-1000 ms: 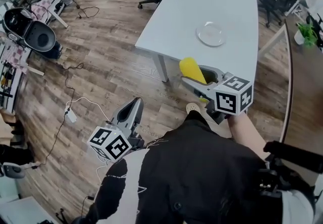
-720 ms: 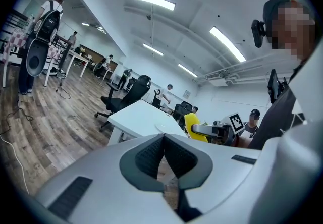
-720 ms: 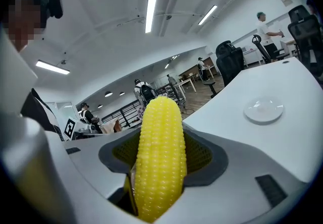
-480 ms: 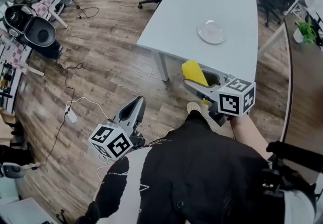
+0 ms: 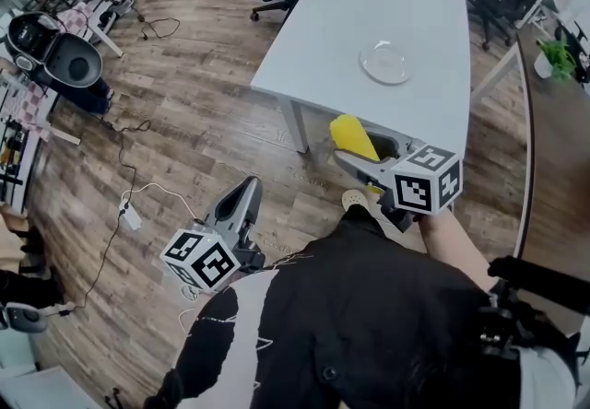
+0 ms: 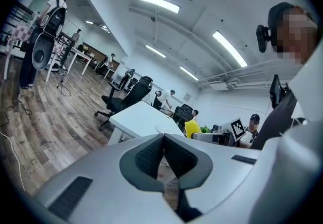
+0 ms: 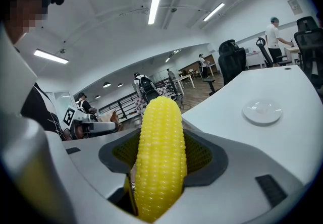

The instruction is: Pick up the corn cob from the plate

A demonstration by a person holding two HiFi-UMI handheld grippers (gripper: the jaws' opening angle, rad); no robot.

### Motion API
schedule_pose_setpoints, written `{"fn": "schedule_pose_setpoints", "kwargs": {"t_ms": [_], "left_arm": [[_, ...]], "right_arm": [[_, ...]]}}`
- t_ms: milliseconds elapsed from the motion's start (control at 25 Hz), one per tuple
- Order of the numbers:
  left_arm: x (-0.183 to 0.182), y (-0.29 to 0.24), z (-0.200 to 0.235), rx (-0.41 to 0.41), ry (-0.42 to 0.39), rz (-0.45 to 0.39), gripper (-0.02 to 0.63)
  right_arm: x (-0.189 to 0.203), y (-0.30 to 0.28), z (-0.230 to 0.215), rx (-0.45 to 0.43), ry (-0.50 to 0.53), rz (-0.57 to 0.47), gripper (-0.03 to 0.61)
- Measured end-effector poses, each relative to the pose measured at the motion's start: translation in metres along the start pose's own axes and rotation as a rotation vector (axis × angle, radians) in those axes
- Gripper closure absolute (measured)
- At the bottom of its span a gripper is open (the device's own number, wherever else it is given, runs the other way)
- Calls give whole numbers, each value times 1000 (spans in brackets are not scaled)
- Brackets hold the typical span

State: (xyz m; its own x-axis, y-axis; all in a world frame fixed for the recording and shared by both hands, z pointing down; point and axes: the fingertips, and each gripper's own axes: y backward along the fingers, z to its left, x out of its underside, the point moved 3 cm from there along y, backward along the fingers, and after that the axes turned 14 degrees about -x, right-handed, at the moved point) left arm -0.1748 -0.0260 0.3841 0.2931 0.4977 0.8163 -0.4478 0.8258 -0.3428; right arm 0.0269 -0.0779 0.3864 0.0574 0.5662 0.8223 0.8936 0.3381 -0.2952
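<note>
Head view: your right gripper (image 5: 358, 146) clamps the corn cob (image 7: 160, 152) past the table (image 5: 369, 2) edge. Left gripper (image 5: 247, 188) clenched empty over open floor (image 5: 184, 103).

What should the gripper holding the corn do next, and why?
Probably just hold steady with the right gripper shut: the corn cob is already clamped between its jaws, away from the plate, which sits bare on the table. The pick-up looks done.
</note>
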Motion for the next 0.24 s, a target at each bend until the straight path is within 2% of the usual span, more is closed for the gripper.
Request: {"fn": "schedule_pose_setpoints", "kwargs": {"t_ms": [240], "left_arm": [[-2,-2,2,3,-5,-8,601]], "right_arm": [[0,0,-4,9,19,-1,325]]}}
